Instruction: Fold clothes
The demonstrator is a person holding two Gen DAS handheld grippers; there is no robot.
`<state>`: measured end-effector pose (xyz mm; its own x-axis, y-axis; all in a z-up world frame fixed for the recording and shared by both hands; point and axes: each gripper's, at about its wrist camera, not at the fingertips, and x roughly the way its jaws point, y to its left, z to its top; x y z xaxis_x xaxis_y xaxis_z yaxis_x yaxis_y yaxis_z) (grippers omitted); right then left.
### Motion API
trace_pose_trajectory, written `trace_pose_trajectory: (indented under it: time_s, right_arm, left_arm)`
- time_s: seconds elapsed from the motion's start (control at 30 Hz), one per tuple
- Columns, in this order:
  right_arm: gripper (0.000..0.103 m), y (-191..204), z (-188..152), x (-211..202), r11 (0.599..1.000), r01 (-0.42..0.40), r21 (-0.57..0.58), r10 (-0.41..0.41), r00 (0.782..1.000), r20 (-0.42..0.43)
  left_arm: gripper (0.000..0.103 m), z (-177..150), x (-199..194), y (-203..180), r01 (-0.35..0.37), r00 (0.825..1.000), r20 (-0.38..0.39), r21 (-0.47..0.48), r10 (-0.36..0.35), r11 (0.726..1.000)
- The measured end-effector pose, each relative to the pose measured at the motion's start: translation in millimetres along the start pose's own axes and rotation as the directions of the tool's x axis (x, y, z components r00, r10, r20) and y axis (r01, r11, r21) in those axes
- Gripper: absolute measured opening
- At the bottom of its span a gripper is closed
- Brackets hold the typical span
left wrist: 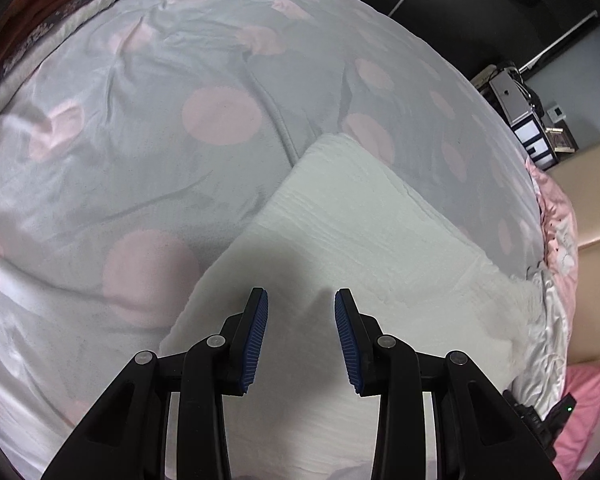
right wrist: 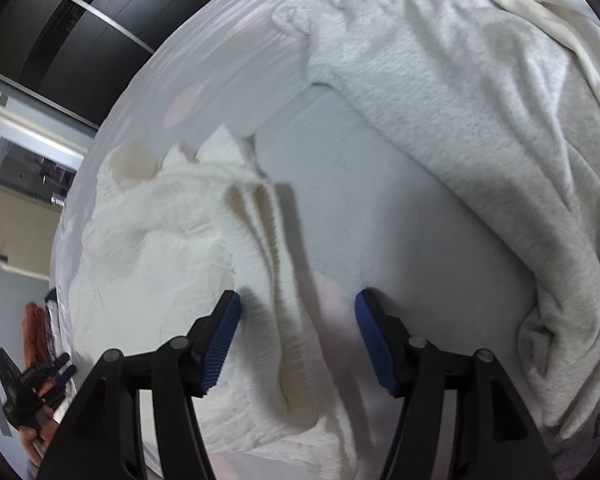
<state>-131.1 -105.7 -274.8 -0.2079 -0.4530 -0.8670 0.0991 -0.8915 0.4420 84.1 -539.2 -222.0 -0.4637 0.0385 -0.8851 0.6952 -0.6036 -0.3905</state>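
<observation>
Lying on the grey pink-dotted bed cover, the white ribbed knit garment looks soft, light and floppy; its thick ribbed edge offers the surest hold. Left claw and right claw both gape, grasping nothing

Right gripper, jaws spread wide, hovers over the ribbed hem of a rumpled white knitted garment lying on a pale polka-dot bedspread, beside a heap of grey fleece clothing.
</observation>
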Motion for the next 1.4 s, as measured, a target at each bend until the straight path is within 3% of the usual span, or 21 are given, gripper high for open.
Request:
trace_pose_trajectory:
  time_s: [0.1,0.17,0.2,0.47,0.73,0.93,1.1,1.4]
  right_arm:
    - [0.06,12.3,-4.0,6.3,0.997,0.018,-0.069,-0.02,0.999,-0.027]
    - [0.055,19.1,-6.1,8.9,0.994,0.041,-0.103,-0.044,0.999,-0.03]
    - [0.046,21.9,-7.0,10.3,0.992,0.046,-0.118,-0.05,0.998,-0.033]
    - [0.021,15.2,-4.0,12.0,0.994,-0.062,-0.091,0.058,0.997,-0.048]
    - [0.018,3.2,-1.0,-7.6,0.979,-0.201,-0.035,0.201,0.98,-0.014]
    - [0.018,-2.2,1.8,-25.0,0.958,-0.286,-0.001,0.286,0.958,-0.003]
    - [0.017,18.7,6.7,-39.8,0.958,-0.286,-0.013,0.286,0.958,-0.023]
    - [0.017,97.1,17.7,-68.5,0.977,-0.177,-0.119,0.173,0.984,-0.041]
  left_arm:
    - [0.037,0.4,2.1,-2.6,0.001,1.0,-0.003,0.007,-0.001,1.0]
    - [0.037,0.9,3.1,-4.6,-0.004,1.0,-0.004,0.015,0.004,1.0]
    - [0.037,1.3,3.3,-4.8,-0.006,1.0,-0.004,0.015,0.006,1.0]
    - [0.037,1.5,2.0,-3.8,-0.018,1.0,-0.001,0.009,0.018,1.0]
    - [0.037,0.6,-2.9,1.8,-0.002,0.999,0.036,-0.007,0.002,1.0]
    - [0.037,6.4,-9.9,19.8,0.059,0.997,0.061,-0.061,-0.056,0.996]
    - [0.037,11.4,-16.0,35.3,0.092,0.993,0.081,-0.109,-0.083,0.99]
    - [0.037,15.7,-21.7,44.1,0.024,0.999,0.037,-0.083,-0.021,0.996]
